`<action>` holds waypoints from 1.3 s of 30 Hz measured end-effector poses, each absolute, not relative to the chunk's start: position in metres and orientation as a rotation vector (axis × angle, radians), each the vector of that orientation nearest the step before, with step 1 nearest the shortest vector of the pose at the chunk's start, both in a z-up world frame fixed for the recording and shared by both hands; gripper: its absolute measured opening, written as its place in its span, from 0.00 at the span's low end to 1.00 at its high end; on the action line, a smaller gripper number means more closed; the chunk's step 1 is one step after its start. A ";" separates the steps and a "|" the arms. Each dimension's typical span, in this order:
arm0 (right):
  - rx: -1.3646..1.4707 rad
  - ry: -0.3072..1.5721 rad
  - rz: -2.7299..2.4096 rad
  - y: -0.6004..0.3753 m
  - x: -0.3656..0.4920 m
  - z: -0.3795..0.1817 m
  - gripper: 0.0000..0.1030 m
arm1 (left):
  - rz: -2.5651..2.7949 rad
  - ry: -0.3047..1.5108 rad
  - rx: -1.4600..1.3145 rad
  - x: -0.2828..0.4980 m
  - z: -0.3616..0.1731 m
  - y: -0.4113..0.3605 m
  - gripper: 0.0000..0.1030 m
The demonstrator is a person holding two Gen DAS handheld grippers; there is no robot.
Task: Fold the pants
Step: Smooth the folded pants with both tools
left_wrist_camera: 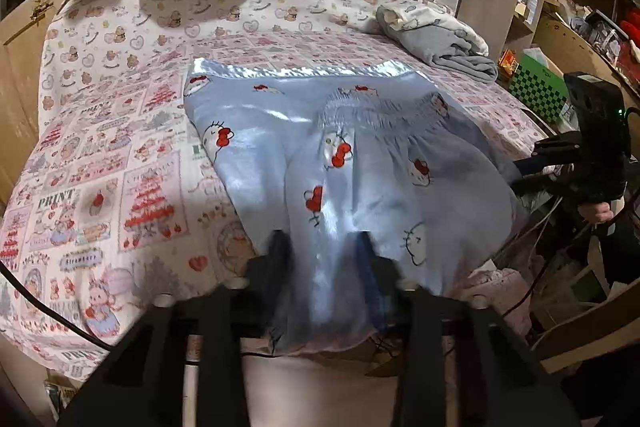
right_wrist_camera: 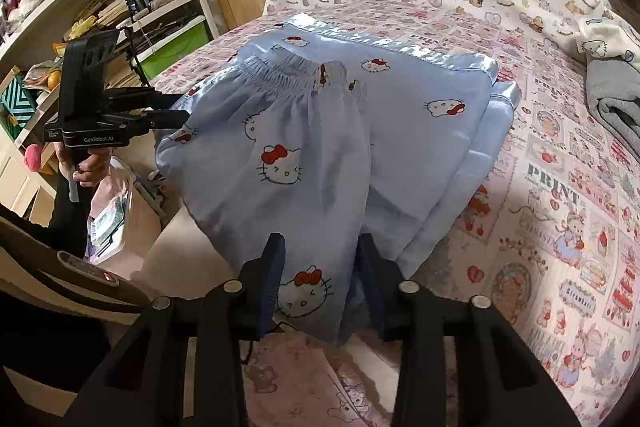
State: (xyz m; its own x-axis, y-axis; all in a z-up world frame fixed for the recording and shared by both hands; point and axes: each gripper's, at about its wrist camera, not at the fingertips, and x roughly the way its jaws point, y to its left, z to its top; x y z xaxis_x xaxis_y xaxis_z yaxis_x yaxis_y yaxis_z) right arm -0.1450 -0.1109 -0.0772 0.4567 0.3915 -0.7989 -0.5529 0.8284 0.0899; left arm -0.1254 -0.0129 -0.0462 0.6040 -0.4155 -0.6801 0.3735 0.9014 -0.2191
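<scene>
Blue pants [right_wrist_camera: 320, 131] in both hand-held grippers

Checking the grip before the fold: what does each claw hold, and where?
Both hold the blue pants at the near edge hanging off the bed: the left claw and the right claw each pinch bunched fabric there.

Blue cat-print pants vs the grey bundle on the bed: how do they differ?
The pants are shiny light blue with red-bowed cat faces; the grey bundle is matte grey and white, faintly printed. The pants hang off the bed's near edge, clamped in both grippers; the bundle sits untouched at the far side. Both rest on the pink printed bedsheet.
</scene>
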 end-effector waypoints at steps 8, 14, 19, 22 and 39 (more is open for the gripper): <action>-0.264 0.868 0.615 -0.104 -0.163 -0.068 0.01 | -0.444 0.784 -0.088 -0.137 -0.039 -0.006 0.03; -0.215 0.910 0.583 -0.119 -0.161 -0.072 0.01 | -0.457 0.785 -0.048 -0.150 -0.042 -0.011 0.04; -0.187 0.914 0.558 -0.123 -0.158 -0.075 0.01 | -0.452 0.782 -0.074 -0.148 -0.044 -0.009 0.05; -0.185 0.889 0.556 -0.121 -0.154 -0.068 0.01 | -0.453 0.770 -0.066 -0.145 -0.040 -0.013 0.05; -0.181 0.893 0.523 -0.129 -0.148 -0.069 0.01 | -0.432 0.797 -0.172 -0.157 -0.052 -0.006 0.62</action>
State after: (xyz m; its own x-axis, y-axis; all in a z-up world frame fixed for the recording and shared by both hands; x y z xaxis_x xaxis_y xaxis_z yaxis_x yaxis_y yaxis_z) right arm -0.1480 -0.1292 -0.0690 0.5124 0.3582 -0.7805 -0.5057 0.8604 0.0628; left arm -0.1566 -0.0058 -0.0522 0.6173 -0.4369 -0.6543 0.3093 0.8994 -0.3089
